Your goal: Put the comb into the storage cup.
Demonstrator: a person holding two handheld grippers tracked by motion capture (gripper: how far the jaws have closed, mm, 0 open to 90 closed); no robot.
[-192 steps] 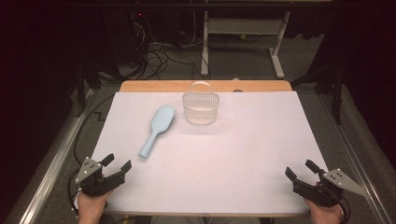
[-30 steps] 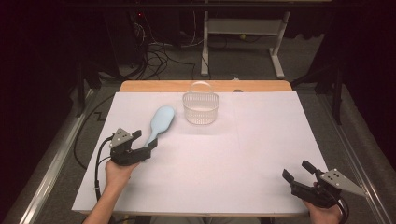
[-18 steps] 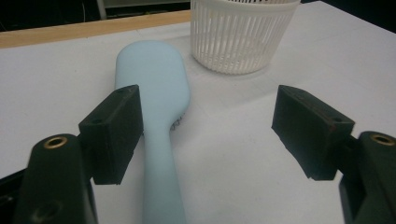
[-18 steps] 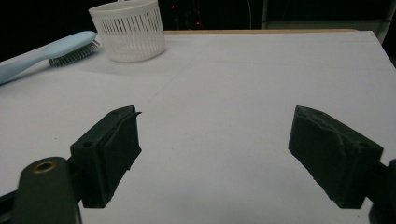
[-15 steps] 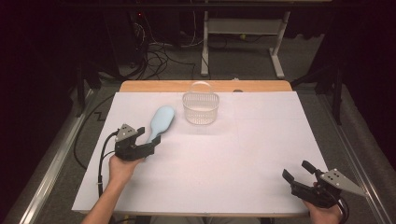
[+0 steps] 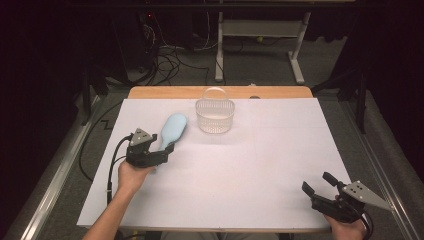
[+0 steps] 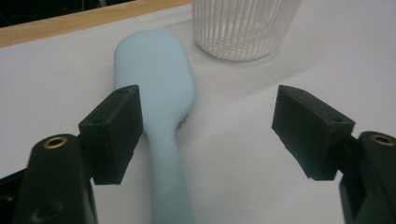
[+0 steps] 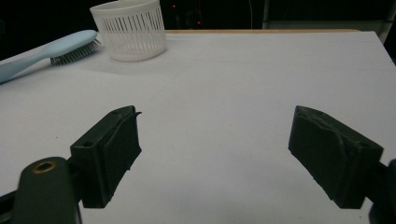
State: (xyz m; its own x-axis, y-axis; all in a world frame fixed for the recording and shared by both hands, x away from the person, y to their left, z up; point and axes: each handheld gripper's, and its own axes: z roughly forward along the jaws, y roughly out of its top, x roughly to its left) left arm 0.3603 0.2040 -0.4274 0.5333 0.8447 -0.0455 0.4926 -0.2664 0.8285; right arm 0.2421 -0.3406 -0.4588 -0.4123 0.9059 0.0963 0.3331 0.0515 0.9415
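- Lying bristles-down on the white sheet (image 6: 260, 165) at the table's left side: a light blue hairbrush (image 6: 171, 131), head pointing toward the far edge, handle toward the person.
- Hovering over the brush handle: the left gripper (image 6: 167, 150), jaws spread wide, gripping nothing.
- In the left gripper view, running up between the spread jaws: the hairbrush (image 7: 161, 116) handle, passing just beside the left-hand pad (image 7: 114, 133), well apart from the other pad.
- Standing upright just beyond the brush head, near the far edge: a white slatted basket (image 6: 215, 116), close to the brush but not touching it.
- Resting at the near right corner of the sheet: the right gripper (image 6: 316, 186), jaws spread, nothing between them, far from brush and basket.
- Showing in the right gripper view past the open jaws: bare sheet, with brush (image 8: 51, 49) and basket (image 8: 130, 30) far off.
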